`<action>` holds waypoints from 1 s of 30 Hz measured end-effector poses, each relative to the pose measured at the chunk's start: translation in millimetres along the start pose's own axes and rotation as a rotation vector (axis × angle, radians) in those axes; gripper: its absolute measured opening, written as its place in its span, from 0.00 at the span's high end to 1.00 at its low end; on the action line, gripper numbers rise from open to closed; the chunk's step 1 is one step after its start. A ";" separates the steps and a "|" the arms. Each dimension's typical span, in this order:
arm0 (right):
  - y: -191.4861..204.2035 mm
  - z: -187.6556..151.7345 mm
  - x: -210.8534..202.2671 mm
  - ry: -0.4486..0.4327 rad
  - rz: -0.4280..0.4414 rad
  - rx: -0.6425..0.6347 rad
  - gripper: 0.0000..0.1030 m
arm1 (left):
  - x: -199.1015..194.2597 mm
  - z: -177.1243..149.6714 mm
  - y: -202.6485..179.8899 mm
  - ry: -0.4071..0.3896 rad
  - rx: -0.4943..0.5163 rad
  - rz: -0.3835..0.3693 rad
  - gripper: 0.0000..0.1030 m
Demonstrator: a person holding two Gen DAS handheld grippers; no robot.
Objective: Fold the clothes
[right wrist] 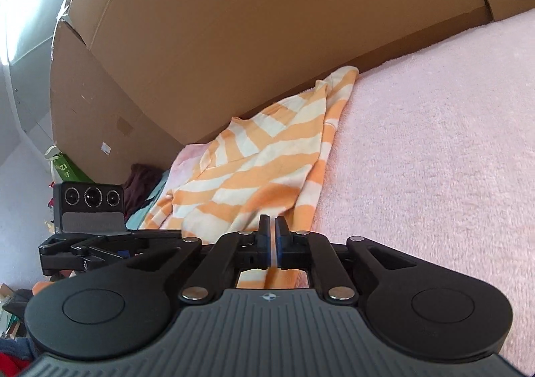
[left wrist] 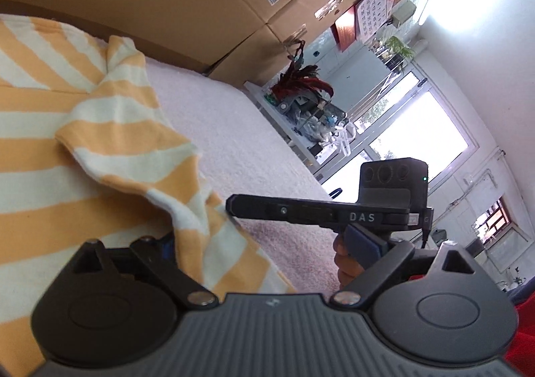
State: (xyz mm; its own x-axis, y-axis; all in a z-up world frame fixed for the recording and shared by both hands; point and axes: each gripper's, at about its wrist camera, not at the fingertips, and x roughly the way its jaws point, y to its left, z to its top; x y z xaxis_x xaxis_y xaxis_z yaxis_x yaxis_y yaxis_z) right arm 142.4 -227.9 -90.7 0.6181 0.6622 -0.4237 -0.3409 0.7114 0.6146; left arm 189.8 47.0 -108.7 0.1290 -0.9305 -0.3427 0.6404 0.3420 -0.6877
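An orange-and-cream striped garment [left wrist: 83, 149] lies on the pale pink towel surface [left wrist: 234, 129], with one corner lifted toward the grippers. My left gripper [left wrist: 264, 245] stands open, its blue pads [left wrist: 362, 243] far apart, and a fold of the garment drapes over the left finger. In the right wrist view the garment [right wrist: 254, 169] stretches away along the cardboard wall. My right gripper [right wrist: 271, 236] is shut on the garment's near edge, with striped cloth showing between and under its fingers. In the left wrist view the right gripper [left wrist: 234, 205] meets the lifted cloth at its tip.
Large cardboard boxes [right wrist: 234, 26] line the far side of the towel surface [right wrist: 434, 143]. A pile of other clothes [right wrist: 143, 183] lies past the garment. A cluttered shelf [left wrist: 301, 103] and a window [left wrist: 411, 129] are behind. A hand [left wrist: 344, 263] holds the right gripper.
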 end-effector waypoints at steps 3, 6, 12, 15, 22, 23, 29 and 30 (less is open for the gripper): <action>4.5 -5.0 4.5 -0.018 -0.016 -0.019 0.63 | 0.8 -1.7 -3.1 0.004 0.019 0.010 0.08; 9.1 -10.0 9.0 -0.035 -0.031 -0.039 0.63 | -1.3 -0.4 -0.6 -0.001 -0.002 0.030 0.06; 29.3 -13.8 10.8 -0.028 -0.105 -0.179 0.99 | -21.7 -6.4 -21.4 -0.019 0.002 0.086 0.03; 30.5 -18.9 -4.7 -0.072 -0.064 -0.169 0.98 | -32.4 -17.6 -38.2 -0.025 0.048 0.097 0.02; 25.4 -33.9 -14.7 -0.032 -0.054 -0.098 0.78 | -18.6 -34.8 -32.0 0.015 0.040 0.185 0.02; 26.6 -36.3 -14.9 -0.028 -0.058 -0.099 0.77 | -19.6 -36.2 -32.2 0.004 0.041 0.181 0.02; 27.4 -43.7 -20.8 -0.031 0.036 -0.049 0.60 | -29.9 -40.3 -32.4 -0.048 0.010 0.124 0.02; 28.0 -45.3 -21.8 -0.032 0.040 -0.050 0.60 | -31.5 -41.3 -32.6 -0.056 0.002 0.111 0.02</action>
State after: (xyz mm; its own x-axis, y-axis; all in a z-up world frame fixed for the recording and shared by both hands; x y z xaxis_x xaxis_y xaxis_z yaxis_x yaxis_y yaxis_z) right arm 87.4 -211.7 -94.4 0.6251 0.6832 -0.3775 -0.4003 0.6958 0.5963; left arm 133.5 70.6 -102.0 0.2408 -0.8929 -0.3804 0.6217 0.4429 -0.6461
